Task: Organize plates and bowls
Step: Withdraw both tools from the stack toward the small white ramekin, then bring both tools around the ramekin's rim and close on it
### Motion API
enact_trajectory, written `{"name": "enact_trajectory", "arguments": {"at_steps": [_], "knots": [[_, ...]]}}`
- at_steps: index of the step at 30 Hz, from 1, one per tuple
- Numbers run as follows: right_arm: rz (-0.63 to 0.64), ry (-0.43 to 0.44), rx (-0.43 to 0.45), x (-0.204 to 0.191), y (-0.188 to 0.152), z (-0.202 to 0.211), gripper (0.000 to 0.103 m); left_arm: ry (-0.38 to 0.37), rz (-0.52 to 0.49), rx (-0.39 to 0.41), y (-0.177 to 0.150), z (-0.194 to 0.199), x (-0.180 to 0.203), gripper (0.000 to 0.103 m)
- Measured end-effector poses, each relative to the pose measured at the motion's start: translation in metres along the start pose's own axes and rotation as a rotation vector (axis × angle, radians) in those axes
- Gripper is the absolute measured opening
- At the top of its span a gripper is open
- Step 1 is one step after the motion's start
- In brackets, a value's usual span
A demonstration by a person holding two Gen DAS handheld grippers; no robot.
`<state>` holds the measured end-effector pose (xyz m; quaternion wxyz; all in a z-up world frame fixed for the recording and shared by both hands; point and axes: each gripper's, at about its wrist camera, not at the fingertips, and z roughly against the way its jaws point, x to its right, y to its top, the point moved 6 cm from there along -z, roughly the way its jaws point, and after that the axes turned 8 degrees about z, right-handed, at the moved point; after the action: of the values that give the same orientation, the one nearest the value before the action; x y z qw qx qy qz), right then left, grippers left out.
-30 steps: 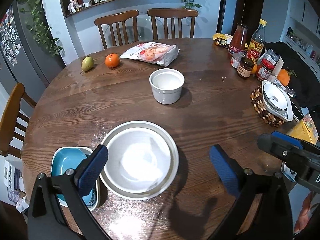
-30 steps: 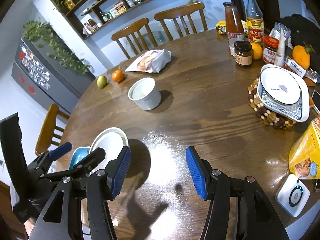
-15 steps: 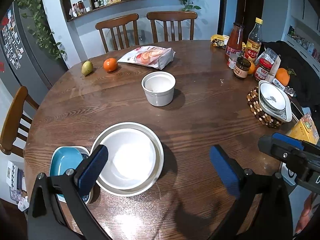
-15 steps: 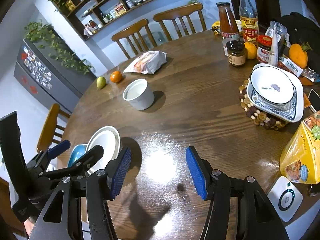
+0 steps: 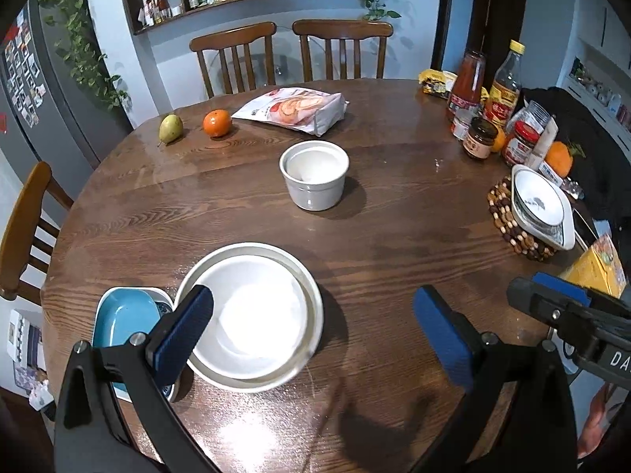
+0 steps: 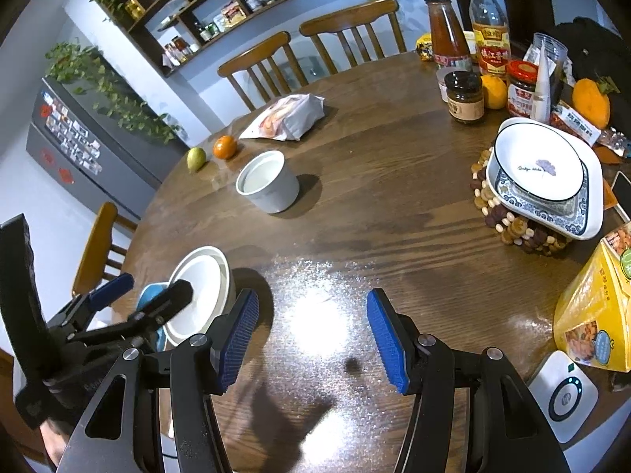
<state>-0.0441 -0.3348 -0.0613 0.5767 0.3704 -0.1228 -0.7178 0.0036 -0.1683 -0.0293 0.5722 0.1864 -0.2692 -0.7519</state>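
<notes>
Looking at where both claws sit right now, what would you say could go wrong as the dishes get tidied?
1. The blue dish touches the nested white bowls near the table edge; the open left claw closing on the bowls could nudge it off.
2. The patterned bowl and plate sit on an uneven beaded trivet, so a lift may tip them.
3. The right claw hangs close to the left; they could collide.

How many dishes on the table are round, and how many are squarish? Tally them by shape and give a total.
Round: 4 (inner white bowl, outer white bowl, tall white bowl, flower bowl)
Squarish: 3 (blue dish, plate under it, blue-patterned plate)
Total: 7
</notes>
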Motion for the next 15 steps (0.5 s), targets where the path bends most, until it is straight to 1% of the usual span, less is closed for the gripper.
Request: {"name": "enact_trajectory", "arguments": {"at_steps": [5, 9, 15], "knots": [[-0.018, -0.006, 0.017, 0.002, 0.01, 0.001, 0.058, -0.007, 0.017, 0.014, 0.023, -0.001, -0.01, 0.102], [-0.013, -0.023, 0.046, -0.001, 0.025, 0.003, 0.058, 0.0, -0.006, 0.041, 0.047, -0.001, -0.014, 0.102], [0.009, -0.039, 0.04, -0.008, 0.052, -0.013, 0.058, -0.005, -0.01, 0.061, 0.083, -0.008, -0.025, 0.102]]}}
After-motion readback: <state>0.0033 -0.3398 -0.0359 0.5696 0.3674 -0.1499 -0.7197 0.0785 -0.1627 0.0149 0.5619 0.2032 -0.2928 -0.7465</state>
